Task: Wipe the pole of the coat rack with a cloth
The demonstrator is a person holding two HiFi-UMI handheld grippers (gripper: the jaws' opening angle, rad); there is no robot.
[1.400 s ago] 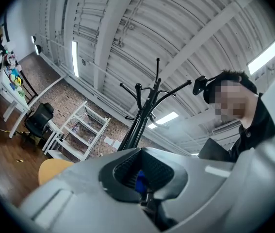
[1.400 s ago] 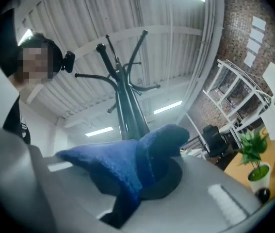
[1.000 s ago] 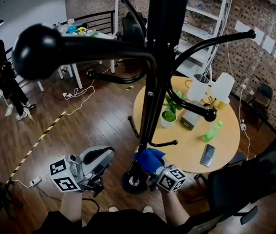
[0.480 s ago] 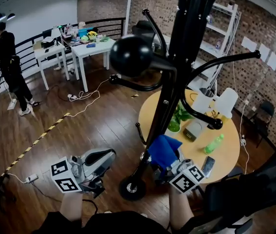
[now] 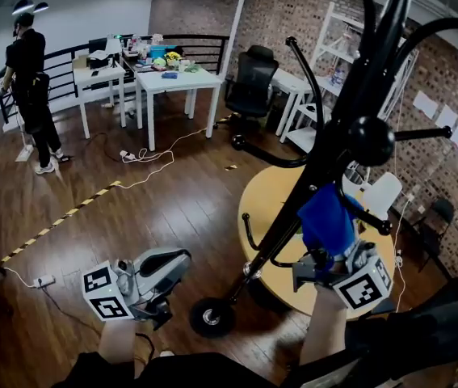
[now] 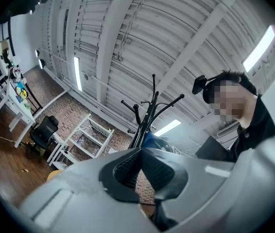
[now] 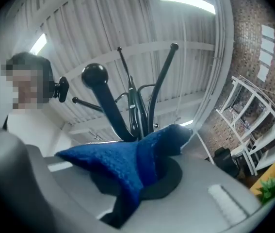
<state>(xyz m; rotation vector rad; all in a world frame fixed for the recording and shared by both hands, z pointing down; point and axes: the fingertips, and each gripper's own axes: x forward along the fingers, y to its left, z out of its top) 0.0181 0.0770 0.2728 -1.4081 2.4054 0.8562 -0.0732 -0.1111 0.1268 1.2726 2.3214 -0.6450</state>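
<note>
Up against the right side of the pole [image 5: 293,208], about midway along its height, sits the blue cloth [image 5: 325,217], and my right gripper [image 5: 323,257] has it: the fingers are pinched down on the cloth's middle, with the loose ends bunched out ahead of them. From my head the pole's long axis runs on a slant, from the round base [image 5: 211,317] on the floor at lower left up toward the hooks at upper right, crossing in front of the yellow tabletop [image 5: 265,188]. So the cloth lies just to the right of the shaft and below the ball-ended hook [image 5: 370,140]. I judge the next stroke has to follow that slant, up or down the shaft, with the cloth pushed leftward into it.

My left gripper [image 5: 174,261] hangs low and well apart from the pole, nearer the base than the cloth is. Its fingers are pressed together on nothing, so the right hand is the one placed to do the wiping.

Each camera gives me something the others lack. My head view shows how high on the pole the cloth is, but not the grip. The right gripper view shows the fabric clamped between the fingers and the dark shaft rising just past the cloth's tip — whether fabric actually touches metal I cannot tell. The left gripper view shows only the rack standing off at a distance.
</note>
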